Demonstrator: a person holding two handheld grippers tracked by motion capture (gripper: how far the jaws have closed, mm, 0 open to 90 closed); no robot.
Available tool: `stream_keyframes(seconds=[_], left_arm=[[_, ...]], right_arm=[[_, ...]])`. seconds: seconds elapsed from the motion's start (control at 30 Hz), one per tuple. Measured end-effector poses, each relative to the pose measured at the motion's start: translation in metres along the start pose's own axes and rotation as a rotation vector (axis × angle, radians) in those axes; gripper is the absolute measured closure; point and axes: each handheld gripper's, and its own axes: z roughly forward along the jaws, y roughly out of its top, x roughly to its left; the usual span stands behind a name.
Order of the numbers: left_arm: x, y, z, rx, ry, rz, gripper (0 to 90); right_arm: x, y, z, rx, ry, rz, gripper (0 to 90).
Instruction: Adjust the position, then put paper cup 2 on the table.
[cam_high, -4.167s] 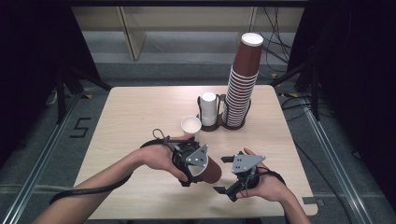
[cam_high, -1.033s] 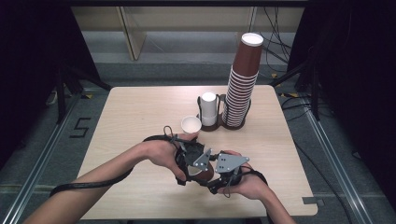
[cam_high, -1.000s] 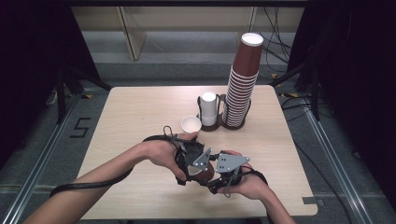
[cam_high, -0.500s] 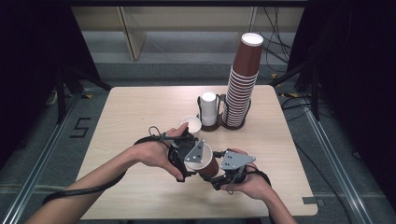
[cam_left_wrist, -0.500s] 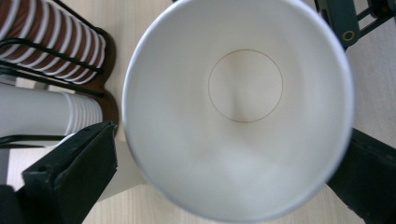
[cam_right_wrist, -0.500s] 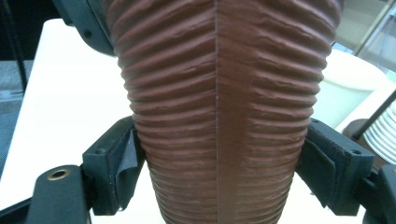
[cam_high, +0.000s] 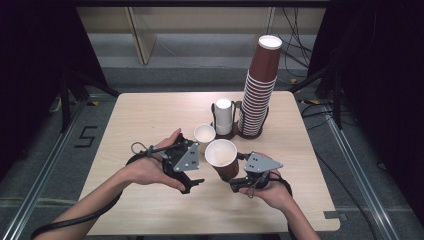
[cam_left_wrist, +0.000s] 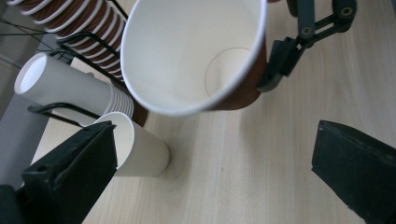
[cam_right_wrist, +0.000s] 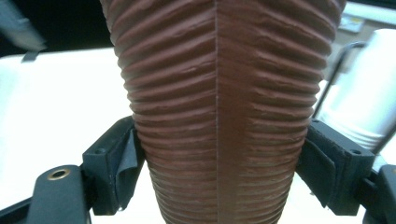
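Two grippers: both sit over the near half of the wooden table, side by side and near each other, with one cup between them.
Right gripper: its jaws are part-way closed and press on both sides of the brown ribbed paper cup; in the right gripper view the black pads bear on the cup's lower wall.
Brown ribbed paper cup: lifted off the table and tilted, white mouth turned up and toward the left gripper; in the left gripper view its rim hangs above bare wood.
Left gripper: its jaws have just been opening and now stand wide apart, with nothing between them and only tabletop beyond them; it lies just beside the held cup, not touching it.
Small white cup: upright on the table, just behind the two grippers and close to the held cup's rim.
Wire rack: at the table's middle, holding a short stack of white cups and a tall stack of brown cups.
Open room: bare wood lies left of the rack and along the left edge; a wide bare strip runs along the near edge under the forearms; the right edge is well apart from the right hand.
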Motion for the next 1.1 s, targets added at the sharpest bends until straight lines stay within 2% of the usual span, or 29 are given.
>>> stream_keyframes(seconds=[0.03, 0.07, 0.17, 0.2, 0.23, 0.27, 0.3, 0.37, 0.4, 0.47, 0.5, 0.53, 0.57, 0.6, 0.63, 0.67, 0.73, 0.77, 0.8, 0.87, 0.9, 0.97, 1.0, 1.03, 1.07, 1.1], left_arm=[[-0.001, -0.005, -0.003, -0.013, 0.005, -0.025, 0.0], [-0.003, -0.01, -0.003, -0.032, 0.008, -0.058, 0.0], [-0.006, -0.023, -0.007, -0.062, 0.045, -0.095, 0.0], [-0.007, -0.027, -0.009, -0.079, 0.065, -0.12, 0.0], [-0.009, -0.032, -0.011, -0.091, 0.078, -0.155, 0.0], [-0.012, -0.037, -0.012, -0.126, 0.091, -0.2, 0.0], [-0.013, -0.04, -0.012, -0.147, 0.105, -0.232, 0.0], [-0.016, -0.048, -0.013, -0.182, 0.144, -0.297, 0.0], [-0.018, -0.052, -0.013, -0.199, 0.169, -0.327, 0.0], [-0.021, -0.061, -0.012, -0.223, 0.205, -0.384, 0.0], [-0.023, -0.064, -0.012, -0.235, 0.22, -0.411, 0.0], [-0.024, -0.068, -0.012, -0.248, 0.232, -0.435, 0.0], [-0.025, -0.071, -0.011, -0.26, 0.238, -0.453, 0.0], [-0.028, -0.076, -0.011, -0.28, 0.255, -0.482, 0.0], [-0.029, -0.079, -0.01, -0.294, 0.27, -0.499, 0.0], [-0.031, -0.084, -0.01, -0.313, 0.295, -0.524, 0.0], [-0.035, -0.091, -0.009, -0.335, 0.323, -0.545, 0.0], [-0.037, -0.093, -0.009, -0.339, 0.327, -0.552, 0.0], [-0.039, -0.097, -0.009, -0.342, 0.329, -0.564, 0.0], [-0.042, -0.1, -0.008, -0.347, 0.334, -0.586, 0.0], [-0.042, -0.101, -0.008, -0.346, 0.337, -0.594, 0.0], [-0.042, -0.102, -0.007, -0.368, 0.343, -0.617, 0.0], [-0.042, -0.102, -0.006, -0.38, 0.348, -0.625, 0.0], [-0.042, -0.102, -0.006, -0.381, 0.353, -0.626, 0.0], [-0.042, -0.101, -0.007, -0.369, 0.357, -0.627, 0.0], [-0.042, -0.101, -0.007, -0.363, 0.362, -0.627, 0.0]], right_arm=[[-0.003, 0.001, 0.0, -0.013, -0.01, -0.009, 21.0], [-0.006, 0.001, -0.001, -0.019, -0.021, 0.005, 21.0], [-0.011, 0.003, 0.0, -0.047, -0.05, 0.022, 21.0], [-0.011, 0.003, -0.001, -0.052, -0.07, 0.041, 21.0], [-0.014, 0.002, 0.0, -0.055, -0.06, 0.046, 21.0], [-0.016, 0.002, 0.0, -0.06, -0.073, 0.035, 21.0], [-0.016, 0.001, 0.0, -0.067, -0.098, 0.074, 21.0], [-0.019, 0.0, 0.0, -0.072, -0.103, 0.086, 20.9], [-0.02, -0.001, -0.001, -0.066, -0.122, 0.092, 20.9], [-0.022, -0.002, -0.001, -0.066, -0.134, 0.096, 20.9], [-0.02, -0.003, -0.001, -0.06, -0.138, 0.137, 20.9], [-0.022, -0.003, 0.001, -0.095, -0.145, 0.119, 20.9], [-0.024, -0.002, 0.0, -0.098, -0.151, 0.091, 20.9], [-0.023, -0.002, 0.0, -0.1, -0.149, 0.101, 20.9], [-0.022, -0.001, -0.001, -0.091, -0.148, 0.142, 20.9], [-0.022, -0.001, -0.001, -0.089, -0.154, 0.139, 20.8], [-0.025, -0.001, -0.001, -0.108, -0.17, 0.11, 20.8], [-0.025, 0.0, 0.001, -0.116, -0.165, 0.136, 20.8], [-0.026, 0.0, 0.001, -0.119, -0.166, 0.132, 20.8], [-0.026, 0.0, 0.001, -0.104, -0.181, 0.155, 20.8], [-0.028, -0.001, 0.002, -0.121, -0.192, 0.146, 20.7], [-0.03, -0.002, 0.003, -0.117, -0.185, 0.158, 20.7], [-0.03, -0.003, 0.005, -0.129, -0.164, 0.161, 20.7], [-0.03, -0.003, 0.004, -0.11, -0.179, 0.165, 20.7], [-0.031, -0.004, 0.005, -0.115, -0.175, 0.169, 20.7], [-0.034, -0.005, 0.005, -0.124, -0.172, 0.145, 20.7]])
